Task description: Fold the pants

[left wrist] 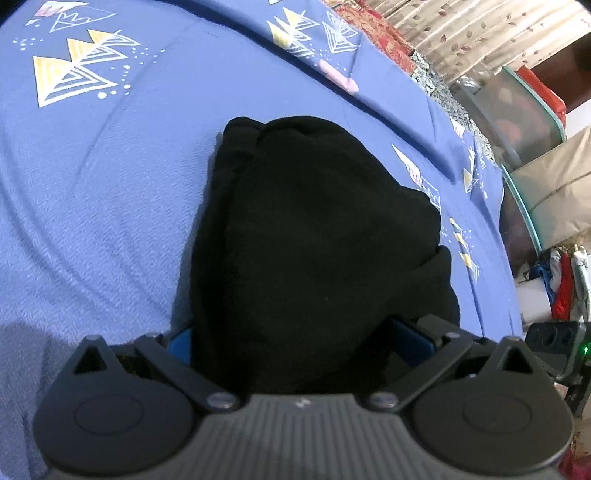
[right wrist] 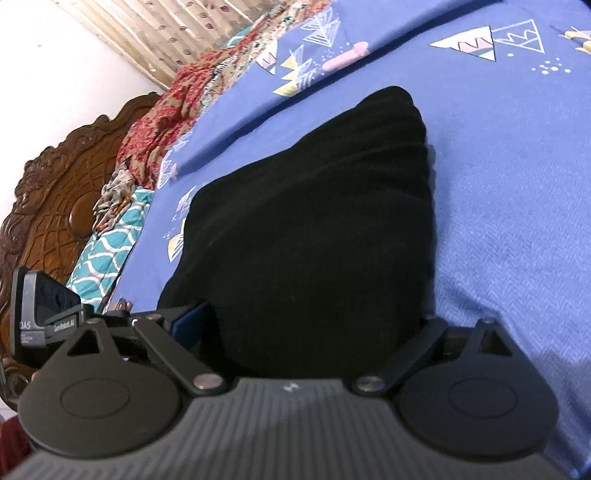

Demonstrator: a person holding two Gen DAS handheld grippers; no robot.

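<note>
The black pants (left wrist: 314, 229) lie bunched in thick folded layers on a blue bedsheet (left wrist: 110, 184). My left gripper (left wrist: 291, 343) has its jaws spread around the near end of the bundle, and the cloth fills the gap and hides the fingertips. In the right wrist view the same pants (right wrist: 321, 221) fill the gap of my right gripper (right wrist: 314, 332) in the same way, with its blue pads at the cloth's sides. Whether either gripper squeezes the cloth does not show.
The blue bedsheet (right wrist: 498, 221) has white and yellow triangle prints. A carved wooden headboard (right wrist: 55, 192) and patterned red and teal cloths (right wrist: 155, 122) lie at the far left. Storage boxes (left wrist: 524, 122) and a curtain (left wrist: 461, 33) stand beyond the bed edge. The other gripper's body (left wrist: 554, 347) shows at the right.
</note>
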